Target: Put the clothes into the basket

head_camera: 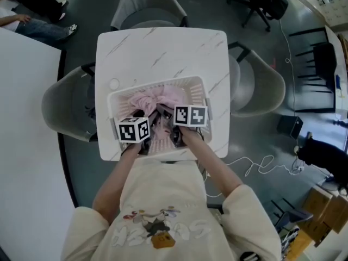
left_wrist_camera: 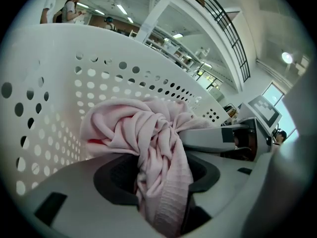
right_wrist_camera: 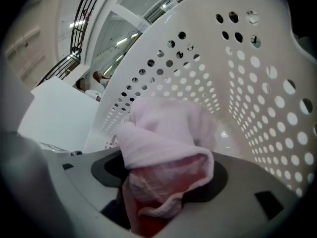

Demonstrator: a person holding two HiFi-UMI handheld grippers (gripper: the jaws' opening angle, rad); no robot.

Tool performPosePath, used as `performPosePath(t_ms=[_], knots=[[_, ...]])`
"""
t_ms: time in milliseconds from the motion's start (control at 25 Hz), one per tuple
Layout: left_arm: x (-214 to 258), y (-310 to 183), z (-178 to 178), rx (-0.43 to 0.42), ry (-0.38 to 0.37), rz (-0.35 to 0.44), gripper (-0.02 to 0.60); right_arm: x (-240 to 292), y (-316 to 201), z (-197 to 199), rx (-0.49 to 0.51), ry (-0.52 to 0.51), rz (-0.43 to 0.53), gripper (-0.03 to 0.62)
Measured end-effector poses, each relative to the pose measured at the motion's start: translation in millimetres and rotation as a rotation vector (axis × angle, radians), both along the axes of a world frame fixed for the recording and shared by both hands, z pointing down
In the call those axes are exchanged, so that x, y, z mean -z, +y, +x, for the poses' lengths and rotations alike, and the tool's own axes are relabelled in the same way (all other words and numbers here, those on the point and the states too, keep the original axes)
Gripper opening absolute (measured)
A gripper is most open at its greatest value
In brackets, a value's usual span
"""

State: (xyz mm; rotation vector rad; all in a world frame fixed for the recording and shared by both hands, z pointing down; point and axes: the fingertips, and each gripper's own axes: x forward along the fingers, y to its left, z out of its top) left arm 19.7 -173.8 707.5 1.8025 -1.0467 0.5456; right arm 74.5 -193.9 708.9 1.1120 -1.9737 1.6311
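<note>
both claws, left gripper (left_wrist_camera: 157,178) and right gripper (right_wrist_camera: 163,180), clamp a crumpled pale pink fabric garment (left_wrist_camera: 130,127); a white perforated plastic basket (left_wrist_camera: 74,58) walls rise just ahead of them.

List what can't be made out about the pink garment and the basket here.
1) Floor of the white perforated plastic basket: head view, covered by the bunched pink cloth garment, left gripper and right gripper; whether cloth rests on it is unclear.
2) Garment's type, one piece or two: crumpled in every view.
3) On the white marbled table, a small round object: head view, too small to identify.
</note>
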Motion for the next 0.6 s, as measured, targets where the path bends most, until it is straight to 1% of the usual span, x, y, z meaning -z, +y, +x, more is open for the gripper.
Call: performPosePath(t_ms=[440,600], knots=[[-20,0,2,-0.021,-0.042,-0.016,0.244,-22,1,4,0.003,0.058,-0.028,0.316],[-32,3,3,-0.034,-0.057,-0.052,0.244,-33,2,6,0.027,0.106,-0.018,0.316]])
